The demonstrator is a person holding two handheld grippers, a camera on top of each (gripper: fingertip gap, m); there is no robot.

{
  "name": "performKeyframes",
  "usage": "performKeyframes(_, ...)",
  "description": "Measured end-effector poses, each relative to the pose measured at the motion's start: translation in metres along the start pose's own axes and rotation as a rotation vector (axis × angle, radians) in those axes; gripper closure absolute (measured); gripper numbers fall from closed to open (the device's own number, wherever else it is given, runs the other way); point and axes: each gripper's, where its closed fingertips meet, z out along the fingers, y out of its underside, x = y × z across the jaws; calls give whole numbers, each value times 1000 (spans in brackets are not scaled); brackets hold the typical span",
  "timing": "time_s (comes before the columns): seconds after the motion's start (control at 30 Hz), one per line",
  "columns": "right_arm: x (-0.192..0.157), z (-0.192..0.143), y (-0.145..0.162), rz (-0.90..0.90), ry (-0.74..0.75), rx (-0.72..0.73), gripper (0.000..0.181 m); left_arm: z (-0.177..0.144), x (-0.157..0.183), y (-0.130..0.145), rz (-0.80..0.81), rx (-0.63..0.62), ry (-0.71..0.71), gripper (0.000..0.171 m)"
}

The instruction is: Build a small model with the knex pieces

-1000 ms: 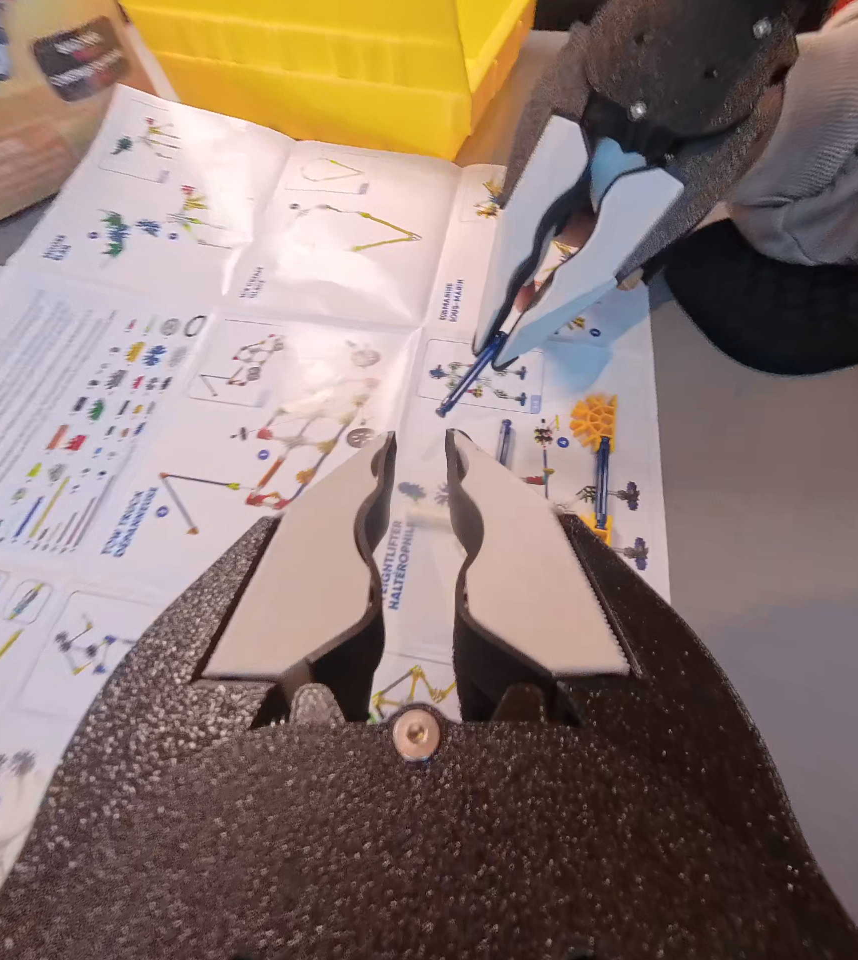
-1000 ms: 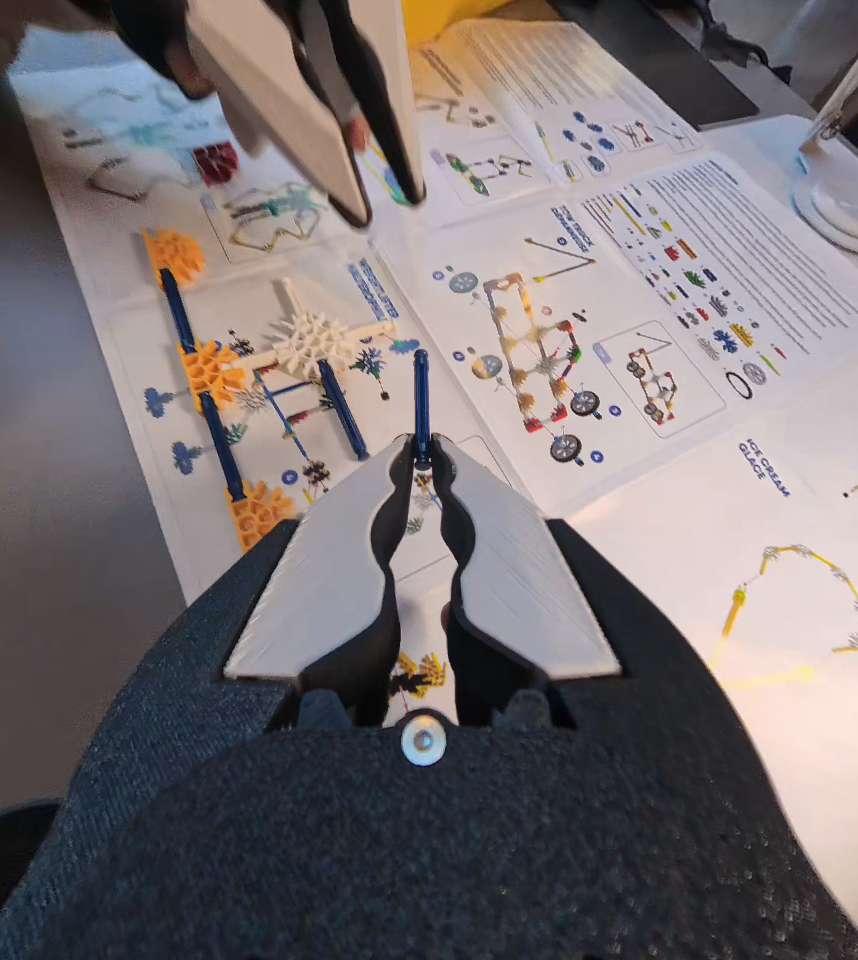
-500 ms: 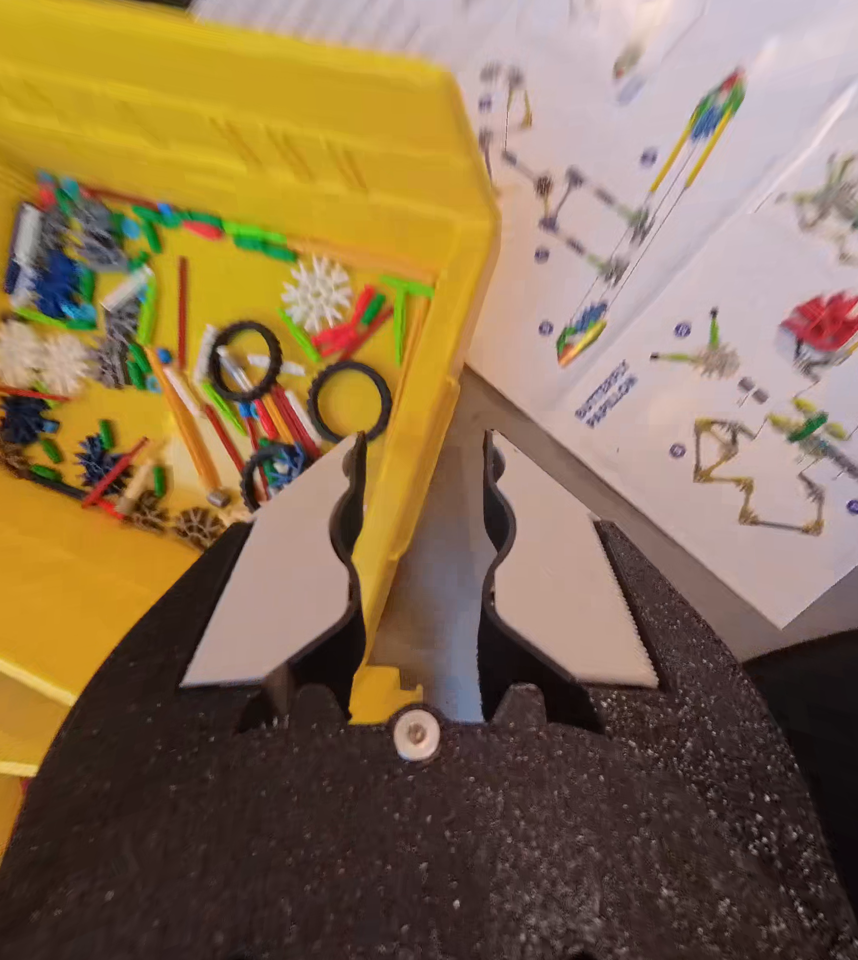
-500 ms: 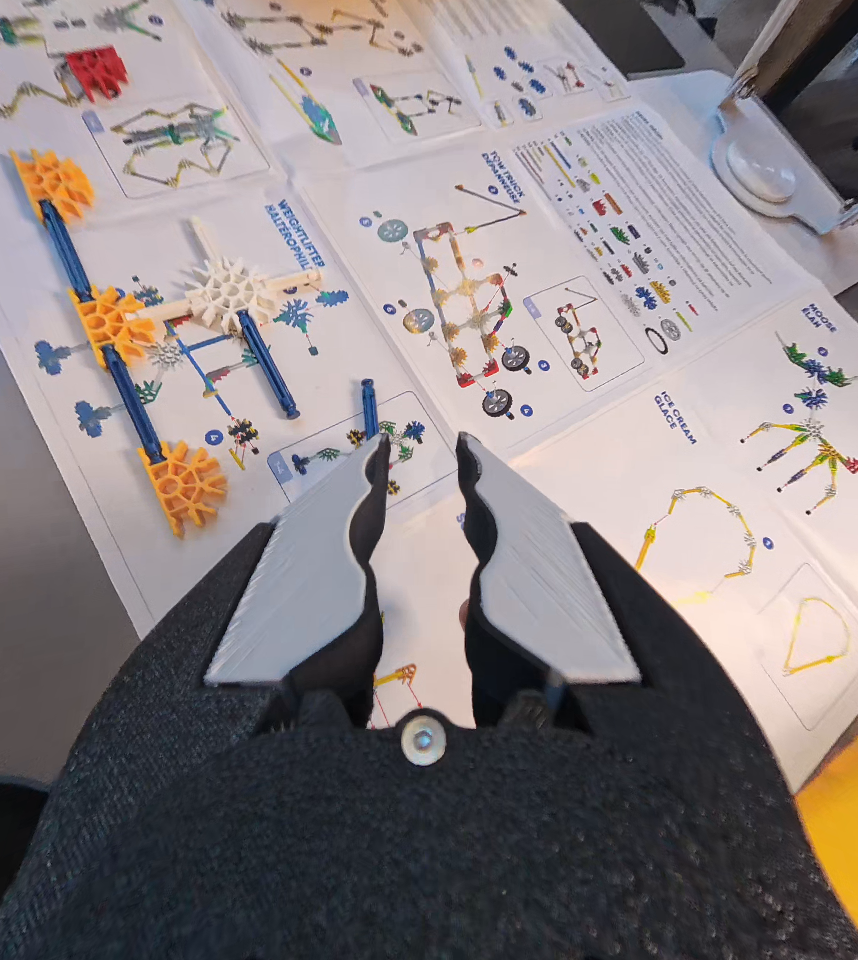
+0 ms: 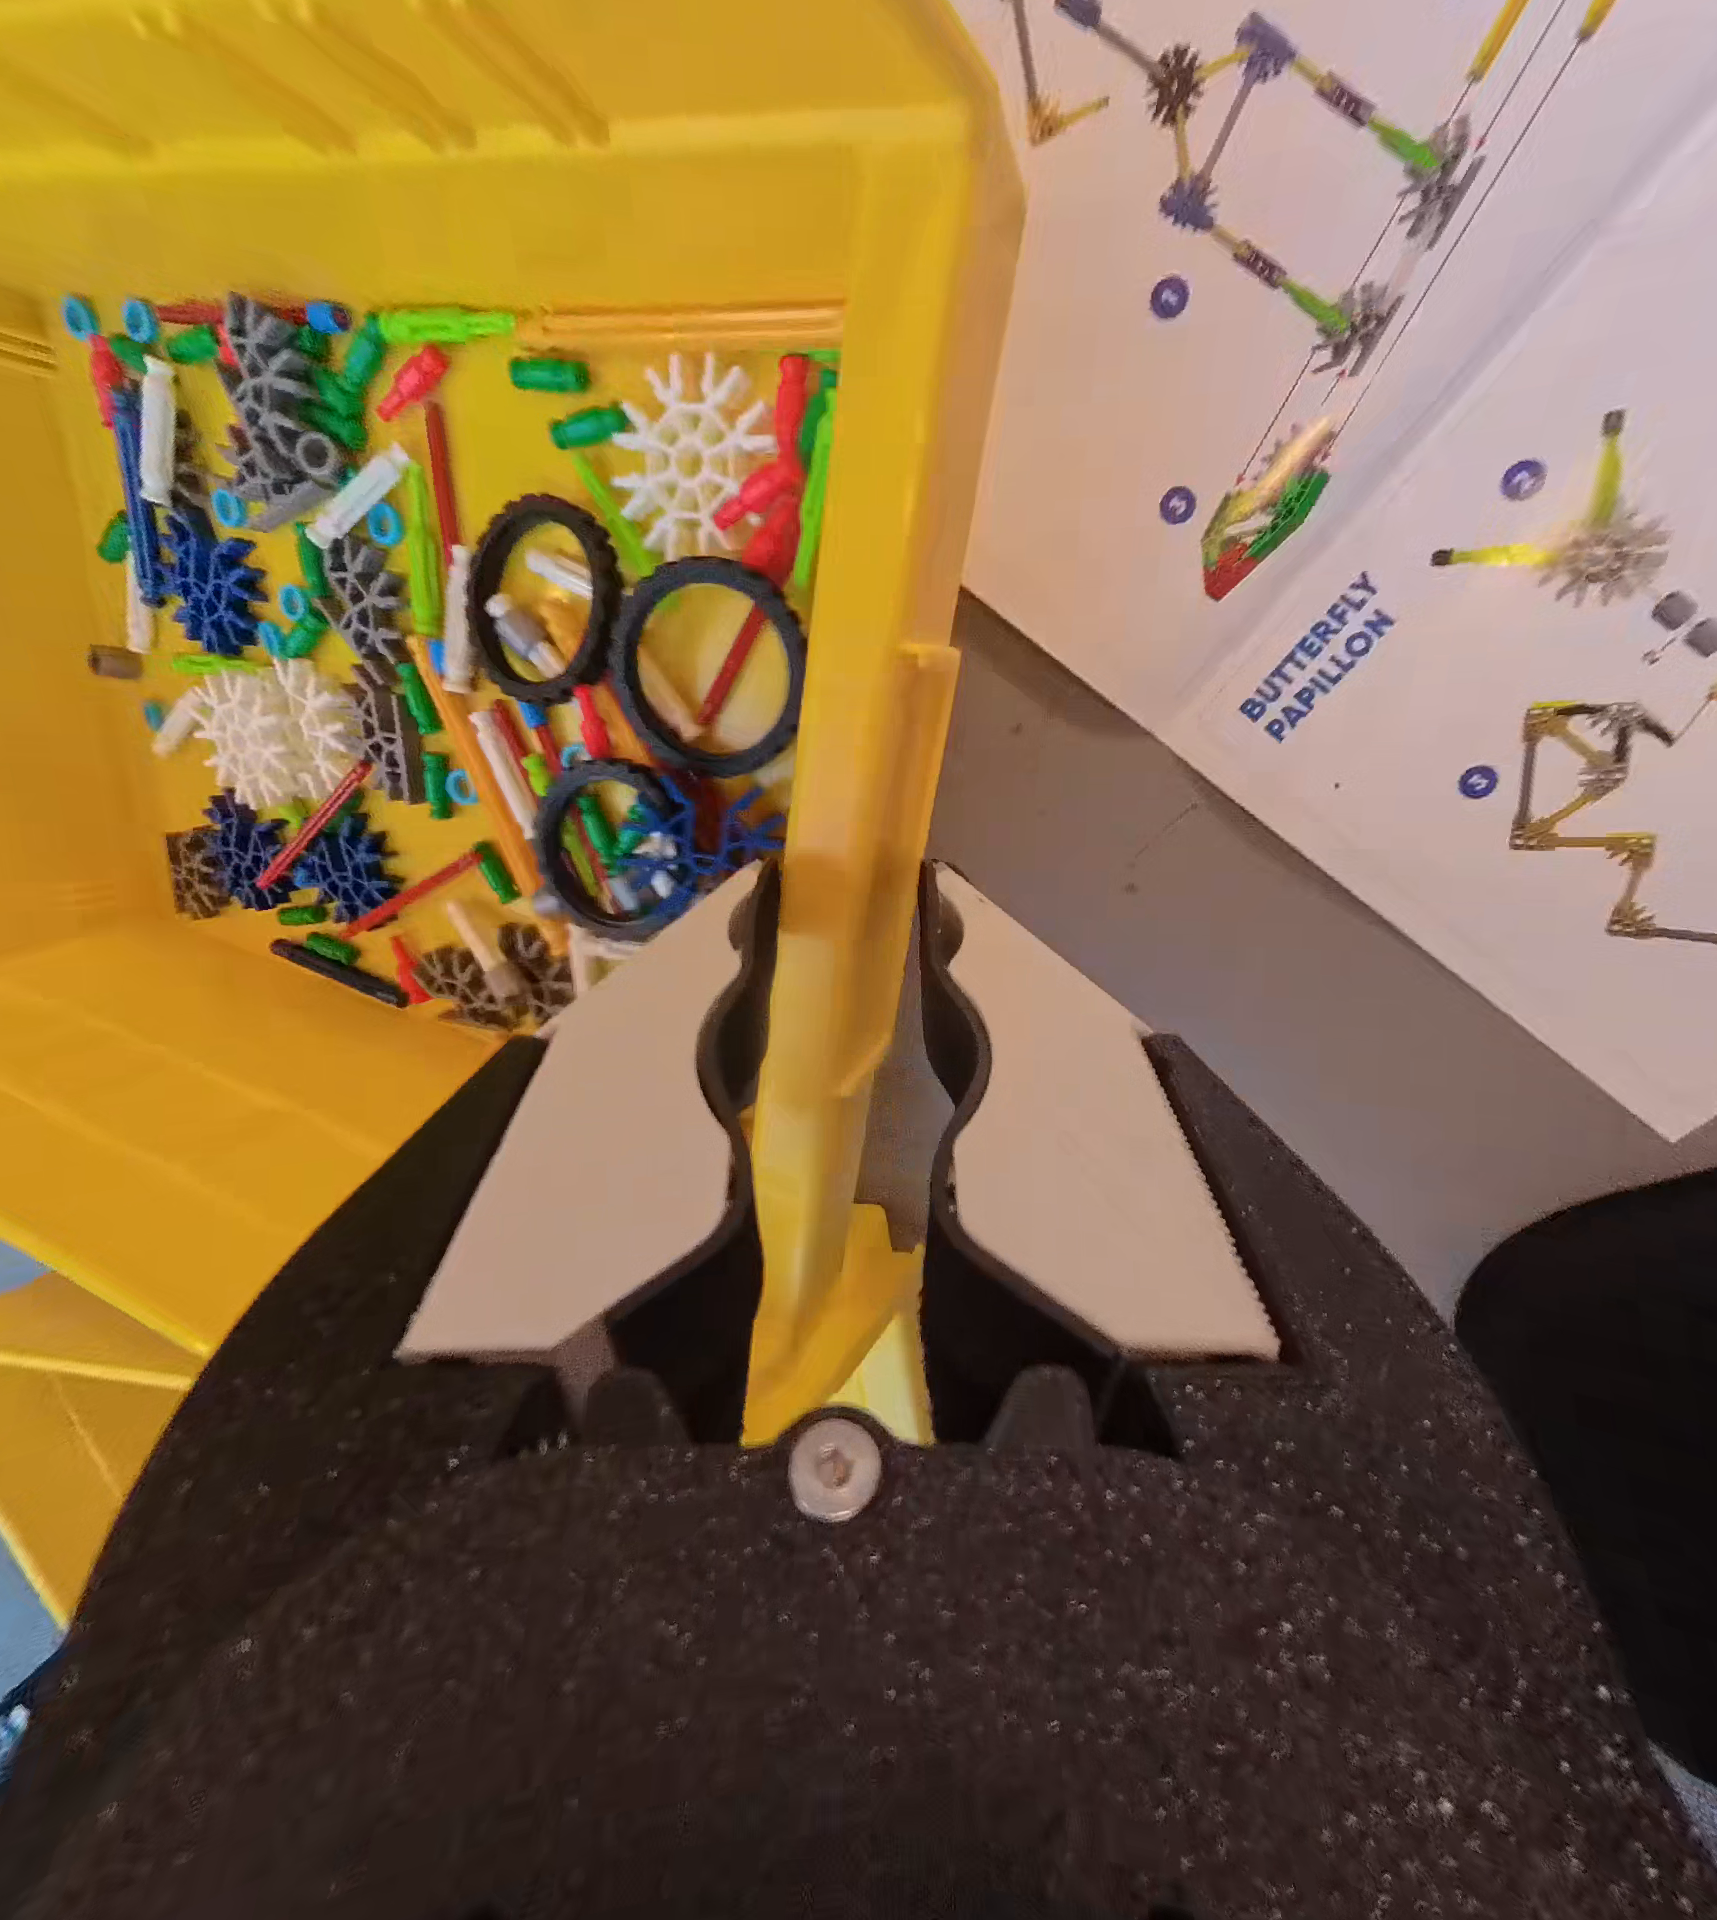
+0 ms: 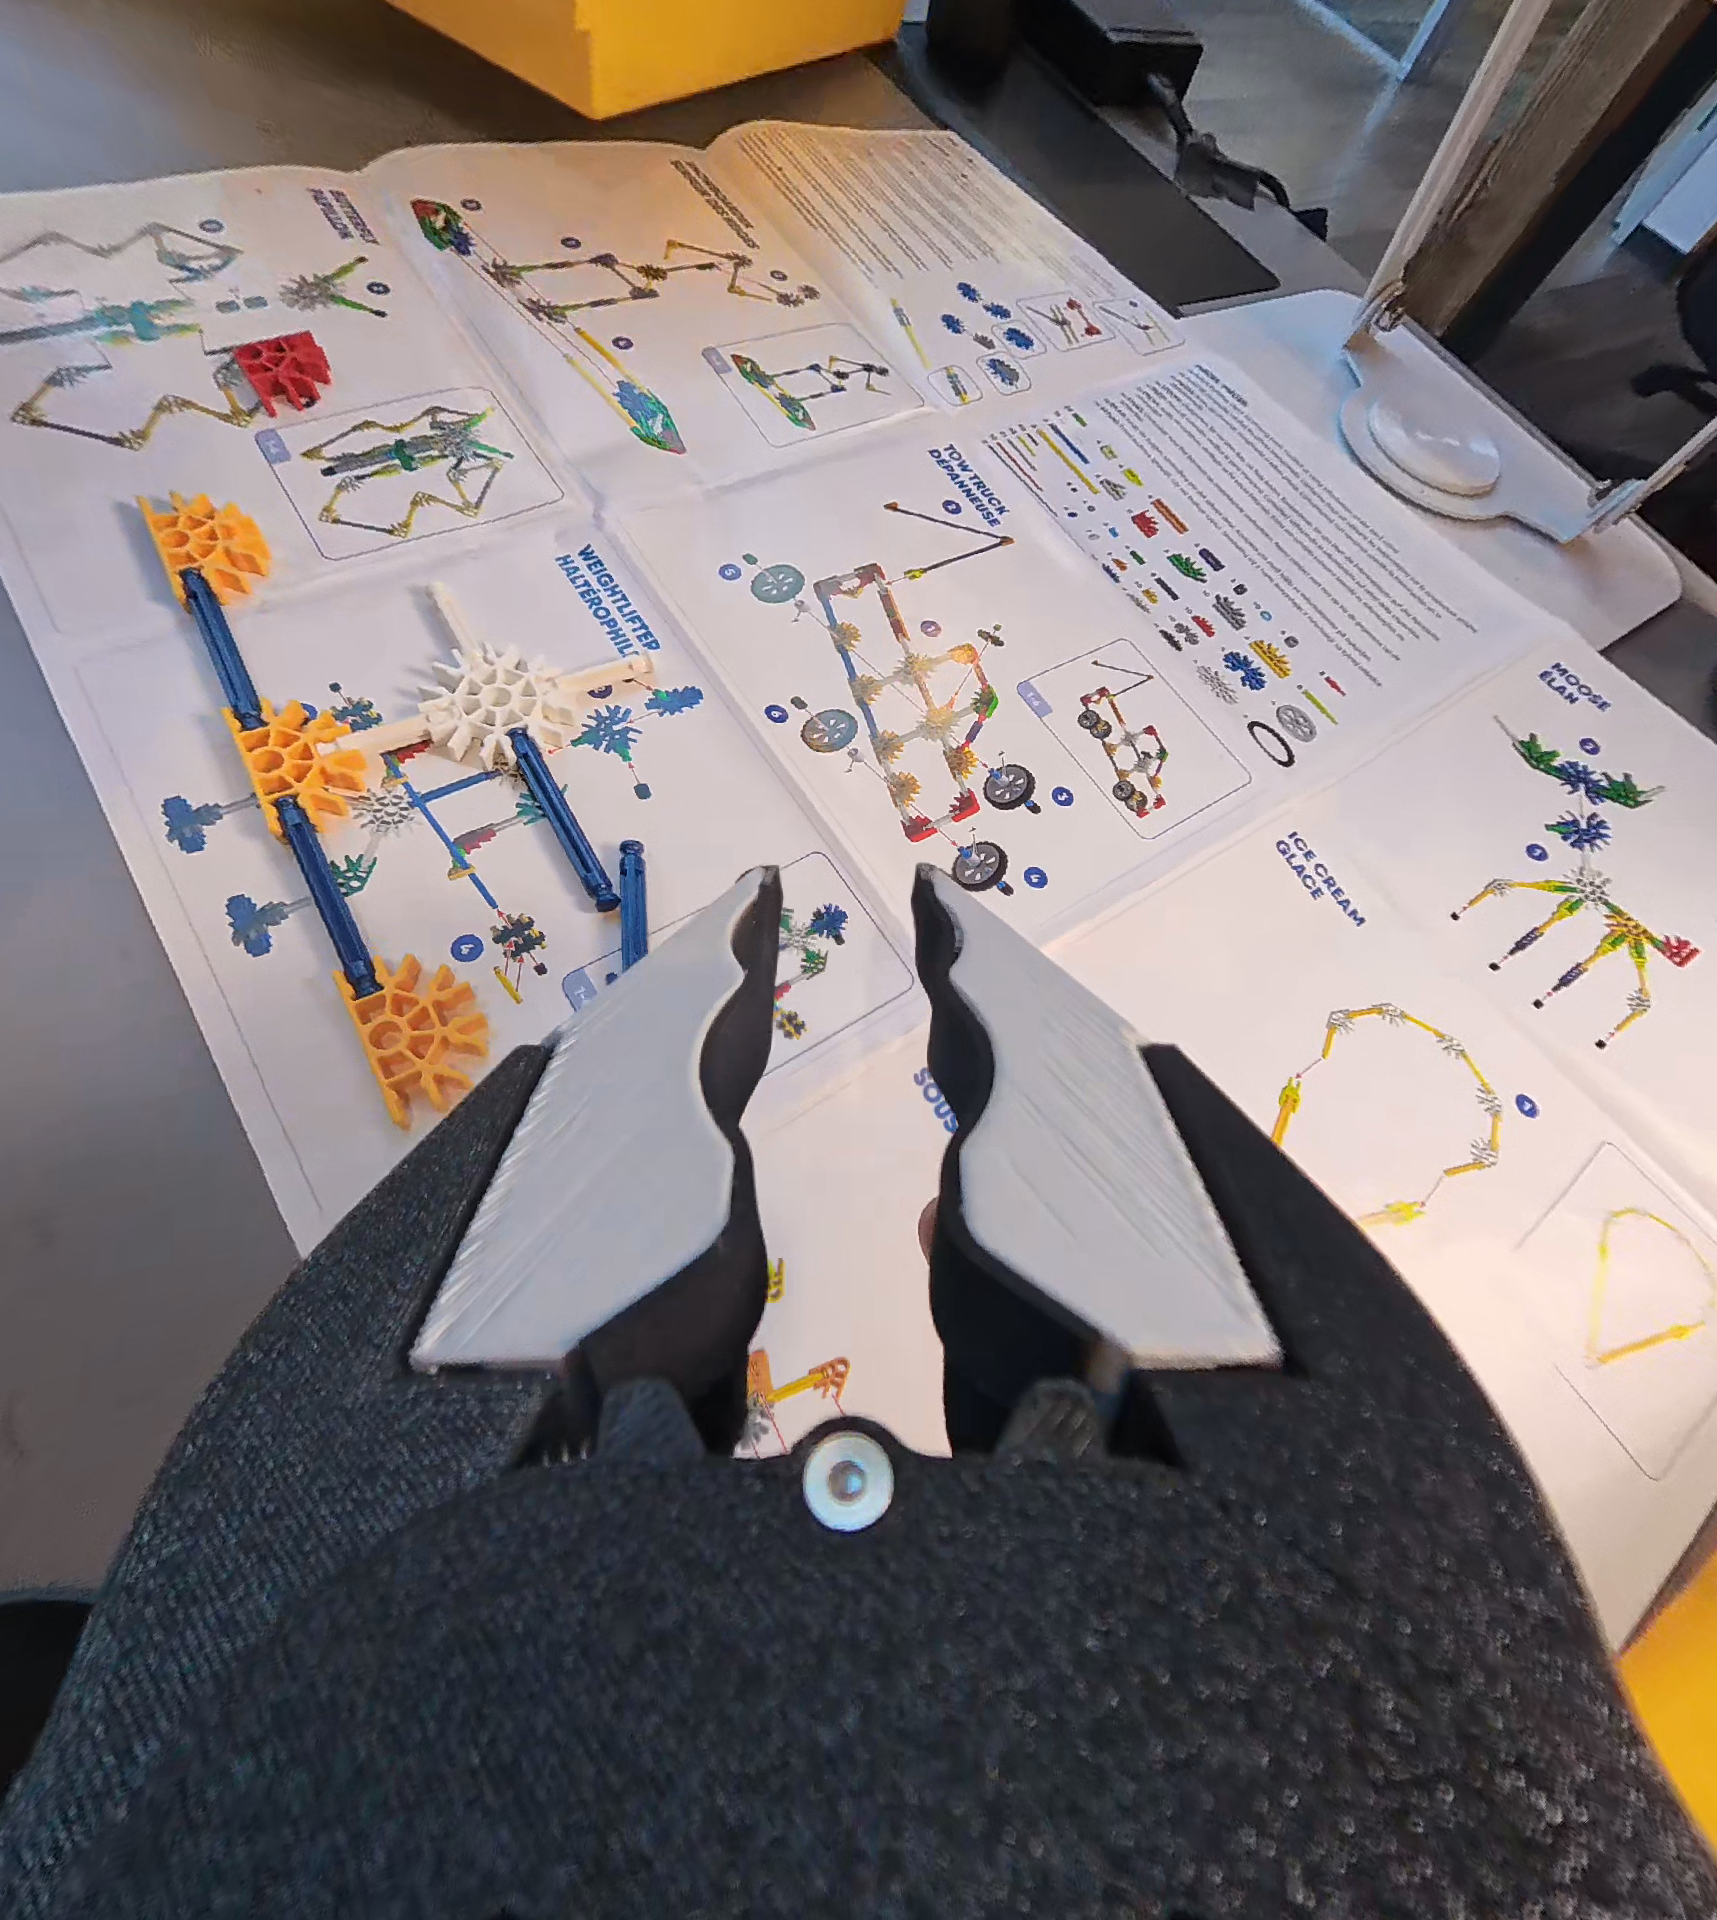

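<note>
In the left wrist view my left gripper point(image 5: 846, 888) straddles the right wall of a yellow bin point(image 5: 921, 416), and its jaws are closed on that wall. The bin holds several loose rods, connectors point(image 5: 693, 452) and black tyre rings point(image 5: 708, 665). In the right wrist view my right gripper point(image 6: 846, 883) is open and empty above the instruction sheet point(image 6: 1197, 987). A loose blue rod point(image 6: 632, 894) lies just left of its left fingertip. Beyond it lies a flat assembly of orange connectors point(image 6: 298, 764), blue rods and a white connector point(image 6: 490, 701).
A red connector point(image 6: 280, 369) lies on the far left of the sheet. A yellow bin point(image 6: 646, 52) stands beyond the sheet, and a white lamp base point(image 6: 1425, 447) at the far right. The sheet point(image 5: 1456, 623) lies right of the gripped bin, with a dark round object point(image 5: 1664, 1455) nearer. My right fingertips sit around 40 centimetres from my left ones.
My left gripper swung from over the sheet to the yellow bin and closed on its wall. My right gripper let go of the blue rod, opened and drew back.
</note>
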Motion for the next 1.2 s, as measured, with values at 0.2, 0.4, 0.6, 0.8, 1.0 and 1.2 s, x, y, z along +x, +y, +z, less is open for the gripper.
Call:
performKeyframes(0.2, 2, -2, 2, 8, 12, 4, 156, 12, 28, -3, 25, 54, 67, 154)
performKeyframes(0.4, 0, -1, 2, 14, 1, 7, 156, -19, 10, -5, -41, 199, 53, 148)
performKeyframes(0.6, 0, 1, 2, 33, -6, 19, 156, -48, -88, 17, -213, 162, -139, 143)
performKeyframes(0.8, 2, 1, 0, 38, 7, 33, 156, 11, -75, 19, -44, -95, 54, 130)
performKeyframes(1.0, 8, 0, 0, 53, 24, 50, 157, 52, -76, 32, 74, -303, 86, 148)
performKeyframes(1.2, 12, -1, 0, 66, 36, 66, 156, 40, -122, 22, 18, -237, -108, 163)
